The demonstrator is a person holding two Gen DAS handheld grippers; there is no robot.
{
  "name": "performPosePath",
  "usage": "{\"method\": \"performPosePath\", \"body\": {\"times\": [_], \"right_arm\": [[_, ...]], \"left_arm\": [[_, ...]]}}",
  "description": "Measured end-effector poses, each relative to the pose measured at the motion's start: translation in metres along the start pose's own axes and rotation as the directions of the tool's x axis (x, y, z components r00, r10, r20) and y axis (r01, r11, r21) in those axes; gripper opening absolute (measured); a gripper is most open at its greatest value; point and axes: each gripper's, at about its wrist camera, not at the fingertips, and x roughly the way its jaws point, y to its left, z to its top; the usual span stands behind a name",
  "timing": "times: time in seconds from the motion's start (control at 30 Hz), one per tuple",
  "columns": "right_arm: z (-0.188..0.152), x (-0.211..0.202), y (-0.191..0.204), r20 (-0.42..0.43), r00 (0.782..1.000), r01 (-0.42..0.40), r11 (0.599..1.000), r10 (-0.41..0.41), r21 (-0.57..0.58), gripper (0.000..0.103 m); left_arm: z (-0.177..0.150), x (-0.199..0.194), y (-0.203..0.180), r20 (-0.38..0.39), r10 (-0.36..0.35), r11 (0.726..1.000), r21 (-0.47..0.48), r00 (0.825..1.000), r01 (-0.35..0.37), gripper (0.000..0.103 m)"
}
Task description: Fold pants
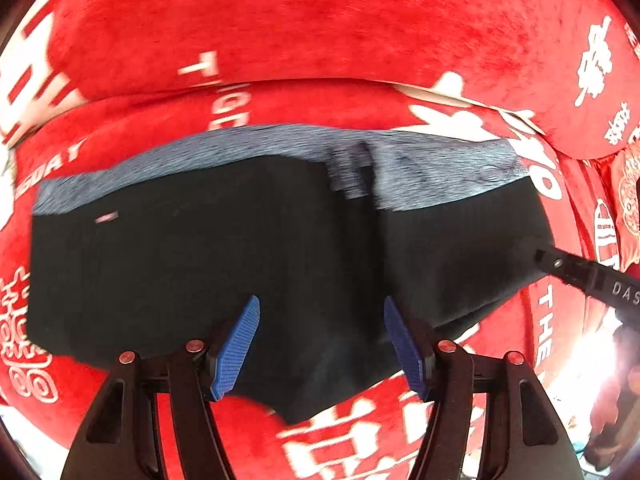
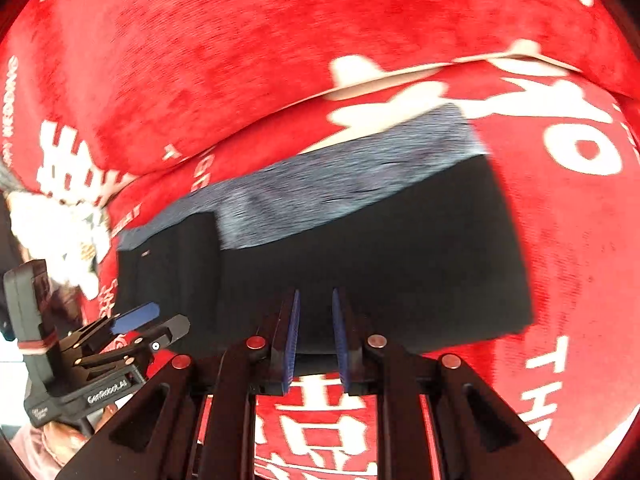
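Black pants (image 1: 224,256) with a grey fleece lining strip (image 1: 432,172) along their far edge lie folded on a red bed cover; they also show in the right wrist view (image 2: 384,264). My left gripper (image 1: 320,336) is open and empty, its blue pads over the near edge of the pants. It shows at the lower left of the right wrist view (image 2: 156,324). My right gripper (image 2: 314,332) has its blue pads a narrow gap apart with nothing between them, over the near edge of the pants. Its tip shows in the left wrist view (image 1: 540,258) at the pants' right side.
A red plush cover with white characters and lettering (image 1: 320,28) spreads all around the pants, with a raised fold behind them (image 2: 200,92). A white lacy object (image 2: 56,220) lies at the left. A red embroidered cushion (image 1: 628,204) sits at the far right.
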Motion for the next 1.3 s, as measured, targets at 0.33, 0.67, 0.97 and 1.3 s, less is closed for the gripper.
{"method": "performPosePath", "body": {"times": [0.33, 0.67, 0.97, 1.3], "right_arm": [[-0.026, 0.039, 0.011, -0.038, 0.999, 0.034, 0.999, -0.035, -0.036, 0.029], [-0.024, 0.038, 0.015, -0.062, 0.998, 0.019, 1.000, -0.020, -0.011, 0.041], [-0.029, 0.040, 0.039, -0.092, 0.995, 0.033, 0.998, -0.037, -0.046, 0.060], [-0.053, 0.054, 0.072, -0.184, 0.983, 0.009, 0.997, -0.023, -0.073, 0.062]], "left_arm": [[-0.011, 0.019, -0.007, -0.043, 0.049, 0.999, -0.003, 0.998, -0.049, 0.076], [-0.032, 0.006, 0.021, -0.066, 0.095, 0.995, -0.036, 0.993, -0.098, 0.076], [-0.046, -0.004, 0.048, -0.077, 0.096, 0.992, -0.078, 0.992, -0.102, 0.076], [-0.062, -0.016, 0.084, -0.072, 0.103, 0.985, -0.133, 0.992, -0.112, 0.076]]}}
